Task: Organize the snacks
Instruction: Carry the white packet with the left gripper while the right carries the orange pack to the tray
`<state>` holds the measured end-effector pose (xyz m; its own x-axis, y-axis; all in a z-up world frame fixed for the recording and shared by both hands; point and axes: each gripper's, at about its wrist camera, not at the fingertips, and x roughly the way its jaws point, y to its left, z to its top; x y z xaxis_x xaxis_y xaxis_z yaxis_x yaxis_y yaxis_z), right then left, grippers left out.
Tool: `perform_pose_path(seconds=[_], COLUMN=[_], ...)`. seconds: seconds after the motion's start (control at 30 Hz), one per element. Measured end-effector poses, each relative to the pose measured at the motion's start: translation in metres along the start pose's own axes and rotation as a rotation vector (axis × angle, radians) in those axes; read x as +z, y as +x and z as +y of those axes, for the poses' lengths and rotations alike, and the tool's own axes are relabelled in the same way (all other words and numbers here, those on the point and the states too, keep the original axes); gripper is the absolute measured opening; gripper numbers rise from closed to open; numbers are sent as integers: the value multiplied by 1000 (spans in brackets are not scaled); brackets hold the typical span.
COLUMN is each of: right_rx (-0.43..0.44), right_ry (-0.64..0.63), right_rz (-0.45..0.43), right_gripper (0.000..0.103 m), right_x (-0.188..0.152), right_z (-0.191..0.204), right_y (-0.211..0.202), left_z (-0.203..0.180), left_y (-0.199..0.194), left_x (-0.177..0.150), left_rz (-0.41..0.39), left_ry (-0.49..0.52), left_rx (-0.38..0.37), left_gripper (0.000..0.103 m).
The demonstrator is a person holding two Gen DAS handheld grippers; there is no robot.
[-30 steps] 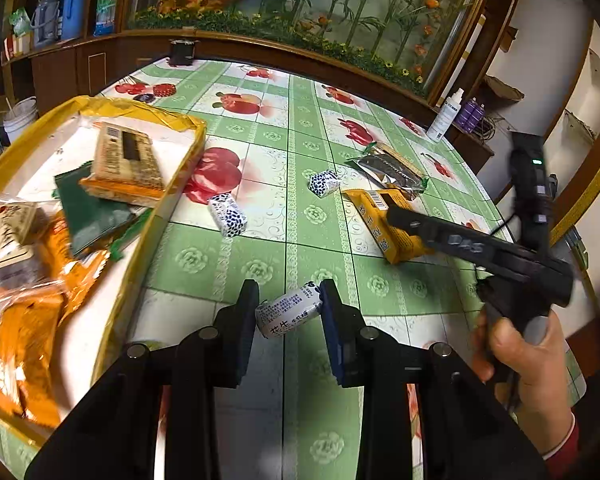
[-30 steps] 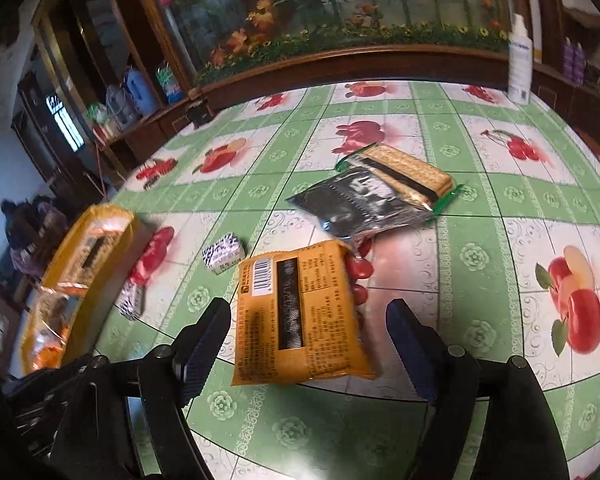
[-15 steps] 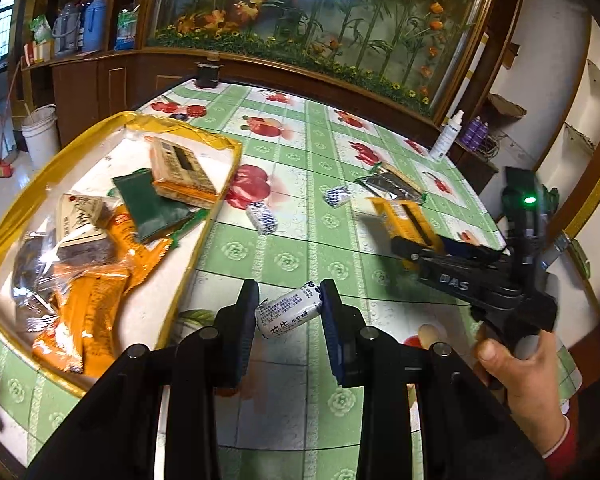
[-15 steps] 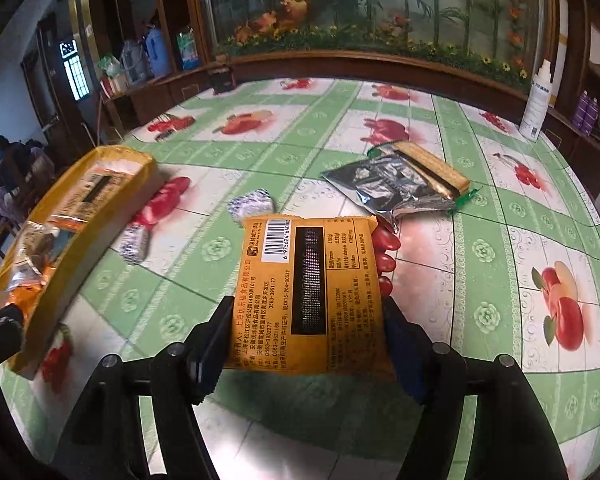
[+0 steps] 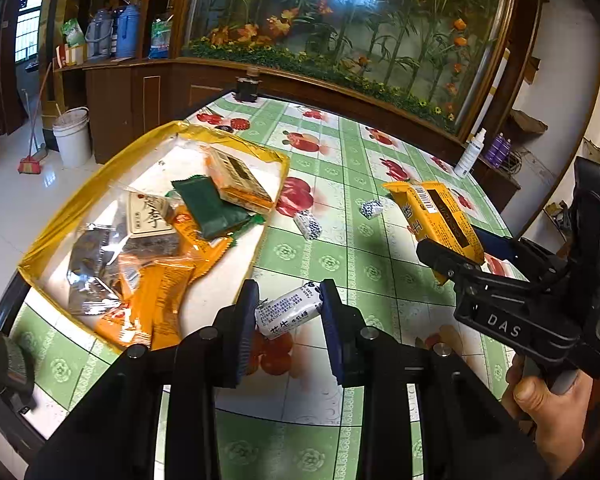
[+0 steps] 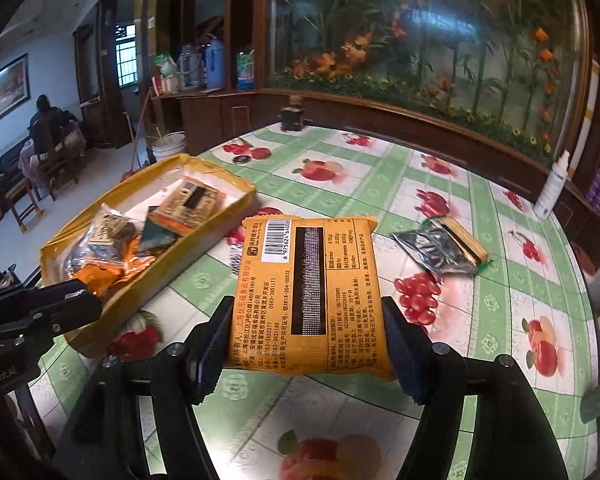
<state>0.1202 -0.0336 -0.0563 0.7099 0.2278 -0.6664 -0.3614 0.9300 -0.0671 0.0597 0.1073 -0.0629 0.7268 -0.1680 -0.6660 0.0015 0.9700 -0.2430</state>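
Observation:
My left gripper (image 5: 288, 314) is shut on a small white wrapped candy (image 5: 290, 312), held above the table beside the yellow tray (image 5: 80, 184). My right gripper (image 6: 306, 344) is shut on an orange snack packet (image 6: 306, 296), lifted off the table; the packet also shows in the left wrist view (image 5: 436, 216). The tray (image 6: 112, 200) holds several snack packs. Two small blue-patterned candies (image 5: 308, 224) (image 5: 371, 209) lie on the table right of the tray. A silver packet with a biscuit pack (image 6: 444, 250) lies at the right.
The round table has a green fruit-print cloth (image 6: 380, 168). A white spray bottle (image 6: 552, 186) stands near the far right edge. A dark jar (image 6: 292, 116) stands at the far edge. A white bucket (image 5: 73, 136) is on the floor at the left.
Both grippers have risen higher above the table. The right gripper closed on the orange packet and lifted it. The left gripper moved left, closer to the tray, still holding the candy.

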Motion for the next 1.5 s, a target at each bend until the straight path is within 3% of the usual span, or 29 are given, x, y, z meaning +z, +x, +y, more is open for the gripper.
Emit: perform_pose_path(seconds=[0.73,0.83,1.07,1.5], right_rx=[31,56,210,279], right_ry=[-142,-141,-91,-114], right_rz=[16,21,33,55], right_gripper=[71,71,71,71], right_x=[6,10,32,66], right_z=[62,67,81,117], right_y=[15,20,42,94], left_z=[56,63,81,102], left_y=[-1,0,1,26], left_x=[-2,-1,9,28], left_rz=[0,3,-6,6], left_ry=[-107,-122,-146,-123], left_rx=[44,54,94,251], left_gripper=[29,29,29,29])
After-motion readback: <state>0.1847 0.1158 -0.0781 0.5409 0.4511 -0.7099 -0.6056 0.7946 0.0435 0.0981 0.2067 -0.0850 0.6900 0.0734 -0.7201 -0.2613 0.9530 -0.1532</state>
